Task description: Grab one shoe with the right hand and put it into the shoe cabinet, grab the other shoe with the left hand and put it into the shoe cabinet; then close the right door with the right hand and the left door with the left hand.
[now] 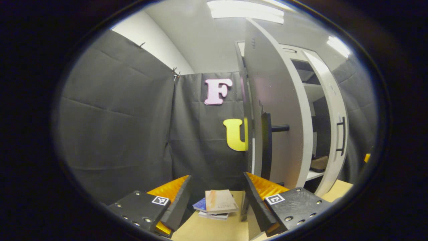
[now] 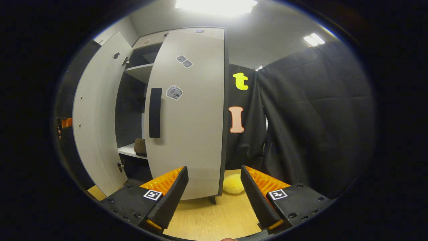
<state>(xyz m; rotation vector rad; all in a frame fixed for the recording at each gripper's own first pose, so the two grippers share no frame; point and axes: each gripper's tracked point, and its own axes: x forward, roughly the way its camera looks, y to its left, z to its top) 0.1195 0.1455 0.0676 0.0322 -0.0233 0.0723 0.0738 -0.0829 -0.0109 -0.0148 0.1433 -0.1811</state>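
In the left gripper view the white shoe cabinet (image 1: 311, 87) stands to the right. Its left door (image 1: 277, 110) is swung open, with a black handle (image 1: 267, 144) on it. My left gripper (image 1: 217, 182) is open and holds nothing, low in front of that door's edge. A brown shoe (image 1: 319, 163) rests on a shelf inside. In the right gripper view the right door (image 2: 194, 127) with its black handle (image 2: 155, 112) is almost closed. The left door (image 2: 95, 117) stands wide open. A brown shoe (image 2: 140, 146) sits on the shelf between them. My right gripper (image 2: 214, 174) is open and holds nothing, facing the right door.
A small stack of books (image 1: 217, 204) lies on the wooden floor (image 1: 207, 229) just past my left fingers. A yellow plush thing (image 2: 233, 185) lies on the floor (image 2: 217, 217) beside the cabinet's right corner. Black cloth walls close in behind and on both sides.
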